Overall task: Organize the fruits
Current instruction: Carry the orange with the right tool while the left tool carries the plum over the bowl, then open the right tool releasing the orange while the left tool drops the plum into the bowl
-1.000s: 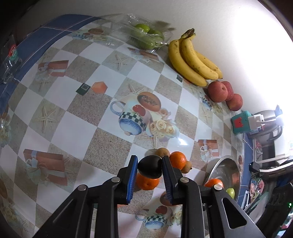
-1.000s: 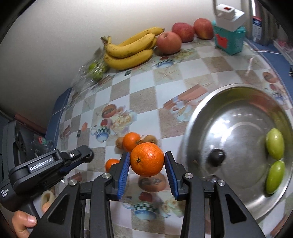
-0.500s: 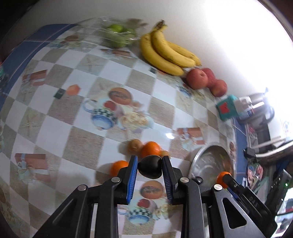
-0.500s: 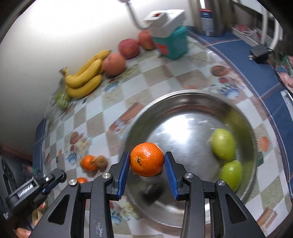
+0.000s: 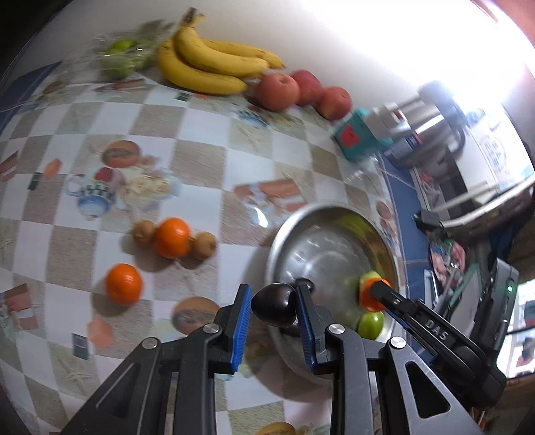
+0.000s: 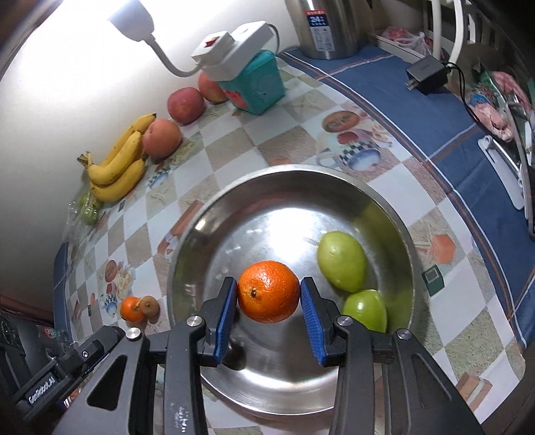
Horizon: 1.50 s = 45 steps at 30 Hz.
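My left gripper point(image 5: 273, 306) is shut on a dark plum point(image 5: 274, 308), held at the near left rim of the steel bowl point(image 5: 284, 234). My right gripper point(image 6: 269, 296) is shut on an orange point(image 6: 268, 291), held over the middle of the bowl point(image 6: 214, 207), and it shows in the left wrist view point(image 5: 372, 294). Two green fruits point(image 6: 341, 261) point(image 6: 365, 309) lie in the bowl's right side. A dark plum point(image 6: 234, 351) lies in the bowl under my right gripper. Two oranges point(image 5: 173, 237) point(image 5: 123, 283) and two brown fruits point(image 5: 204, 245) lie on the table left of the bowl.
Bananas point(image 5: 207, 63), three red apples point(image 5: 277, 91) and a bag of green fruit point(image 5: 120, 58) line the back wall. A teal box with a white power strip point(image 6: 254, 80) and a steel kettle point(image 6: 326, 26) stand behind the bowl. A black charger point(image 6: 426, 72) lies on the blue cloth.
Both grippers have moved right toward the bowl with their fruit. The right one now holds the orange lower over the bowl's middle; the left one has reached the bowl's rim.
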{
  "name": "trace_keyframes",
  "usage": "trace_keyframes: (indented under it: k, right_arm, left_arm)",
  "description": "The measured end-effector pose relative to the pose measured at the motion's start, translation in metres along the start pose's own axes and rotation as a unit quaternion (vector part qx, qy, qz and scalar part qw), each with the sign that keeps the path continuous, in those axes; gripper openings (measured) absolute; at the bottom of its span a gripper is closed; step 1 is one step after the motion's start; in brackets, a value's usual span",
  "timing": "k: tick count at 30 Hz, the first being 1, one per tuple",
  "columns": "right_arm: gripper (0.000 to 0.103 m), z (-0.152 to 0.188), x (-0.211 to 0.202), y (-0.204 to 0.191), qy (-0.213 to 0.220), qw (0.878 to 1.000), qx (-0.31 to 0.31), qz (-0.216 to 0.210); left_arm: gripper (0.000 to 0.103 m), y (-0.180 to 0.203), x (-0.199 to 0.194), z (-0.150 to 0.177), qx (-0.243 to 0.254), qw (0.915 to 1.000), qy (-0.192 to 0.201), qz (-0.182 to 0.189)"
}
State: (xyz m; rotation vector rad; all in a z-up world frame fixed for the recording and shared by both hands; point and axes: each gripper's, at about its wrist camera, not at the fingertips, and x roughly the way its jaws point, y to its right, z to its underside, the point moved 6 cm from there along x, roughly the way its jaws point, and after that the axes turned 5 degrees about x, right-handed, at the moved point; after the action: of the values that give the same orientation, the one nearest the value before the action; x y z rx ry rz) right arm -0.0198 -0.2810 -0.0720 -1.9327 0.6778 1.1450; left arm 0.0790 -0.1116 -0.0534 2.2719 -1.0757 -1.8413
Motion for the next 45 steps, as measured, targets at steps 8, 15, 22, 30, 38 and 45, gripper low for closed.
trace_keyframes:
  k: [8, 15, 22, 30, 38, 45]
  right_arm:
    - [0.041, 0.009, 0.003, 0.009, -0.012, 1.0, -0.003, 0.01]
    - [0.041, 0.015, 0.008, 0.01, -0.024, 1.0, -0.008, 0.016]
    - [0.041, 0.02, 0.019, 0.01, -0.041, 0.999, -0.013, 0.022]
    - [0.041, 0.022, 0.024, 0.013, -0.049, 0.998, -0.015, 0.029]
    - [0.041, 0.025, 0.028, 0.015, -0.054, 0.998, -0.013, 0.034]
    - [0.041, 0.025, 0.029, 0.015, -0.056, 0.998, -0.013, 0.036]
  left_arm:
    - [0.029, 0.022, 0.024, 0.006, 0.028, 0.9993, -0.023, 0.008]
    - [0.029, 0.023, 0.039, 0.008, 0.032, 0.9989, -0.033, 0.005]
    - [0.029, 0.024, 0.054, 0.007, 0.03, 0.9987, -0.04, 0.007]
    - [0.029, 0.023, 0.064, 0.009, 0.034, 0.9982, -0.049, -0.004]
    - [0.031, 0.023, 0.067, 0.009, 0.035, 0.998, -0.053, -0.009]
    - [0.032, 0.027, 0.067, 0.009, 0.037, 0.9978, -0.054, -0.005]
